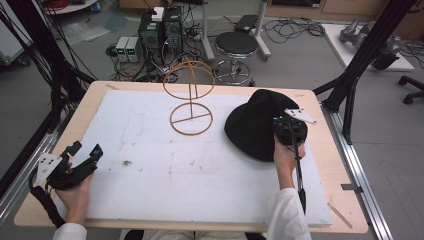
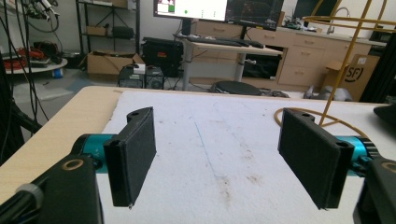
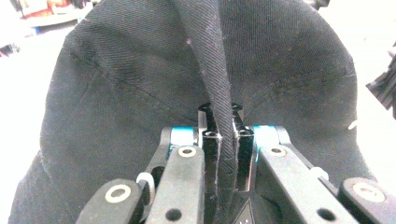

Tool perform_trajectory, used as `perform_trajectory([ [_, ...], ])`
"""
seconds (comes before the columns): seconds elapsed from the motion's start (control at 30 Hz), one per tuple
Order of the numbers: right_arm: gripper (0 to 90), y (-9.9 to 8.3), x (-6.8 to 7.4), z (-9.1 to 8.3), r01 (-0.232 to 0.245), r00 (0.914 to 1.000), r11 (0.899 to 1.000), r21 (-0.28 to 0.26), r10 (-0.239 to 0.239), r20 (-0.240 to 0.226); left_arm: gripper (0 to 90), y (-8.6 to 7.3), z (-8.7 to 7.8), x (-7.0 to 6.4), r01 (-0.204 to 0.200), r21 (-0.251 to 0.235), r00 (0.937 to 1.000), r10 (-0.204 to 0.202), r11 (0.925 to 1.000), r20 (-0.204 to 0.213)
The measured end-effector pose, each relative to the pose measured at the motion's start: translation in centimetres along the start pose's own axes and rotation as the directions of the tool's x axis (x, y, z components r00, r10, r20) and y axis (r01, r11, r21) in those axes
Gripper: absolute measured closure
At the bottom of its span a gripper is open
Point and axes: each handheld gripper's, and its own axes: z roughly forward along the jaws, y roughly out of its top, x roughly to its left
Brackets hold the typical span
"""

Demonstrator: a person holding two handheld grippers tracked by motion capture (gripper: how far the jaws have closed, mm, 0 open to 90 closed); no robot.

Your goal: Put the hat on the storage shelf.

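**Black cloth hat pinched by its brim**

Black and soft, the hat [image 1: 252,125] lies at the right of the table [image 1: 320,130], right of the wire stand [image 1: 190,95]. It looks light and floppy, so the stitched brim is the firmest hold. The right gripper [image 3: 223,154] has its jaws closed on a brim fold, hand reaching in from the near side. The left gripper [image 2: 219,163] hovers near-left, jaws wide apart and empty.

Left claw [image 2: 219,161] wide open above white mat [image 2: 210,135], wire stand [image 2: 345,70] nearby.
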Motion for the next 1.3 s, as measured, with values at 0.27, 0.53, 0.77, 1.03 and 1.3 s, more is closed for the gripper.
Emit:
perform_trajectory([
  [0.27,86.3,1.0,0.1,-1.9,-0.011,0.9999,0.99,-0.141,0.013,0.011,27.8,0.0,0.0,0.2,0.005,0.0,1.0,-0.005,1.0,-0.001],
  [0.53,86.3,2.3,0.2,-4.0,-0.022,0.9991,0.946,-0.325,0.008,-0.042,27.8,-0.1,0.3,-0.1,0.002,0.003,0.9999,-0.003,1.0,0.011],
  [0.77,86.3,3.2,0.1,-5.1,-0.062,0.9973,0.915,-0.398,0.041,-0.061,27.8,-0.1,0.4,-0.2,0.002,0.009,0.9999,-0.002,1.0,0.017],
  [1.03,86.3,4.6,-0.3,-6.5,-0.12,0.9891,0.882,-0.455,0.067,-0.131,27.8,-0.1,0.4,-0.1,0.005,0.007,0.9998,-0.005,1.0,0.021],
  [1.3,86.2,7.0,0.3,-7.6,-0.103,0.9862,0.858,-0.502,0.023,-0.164,27.8,-0.2,0.5,-0.1,0.015,0.005,0.9996,-0.015,0.9999,0.023],
])
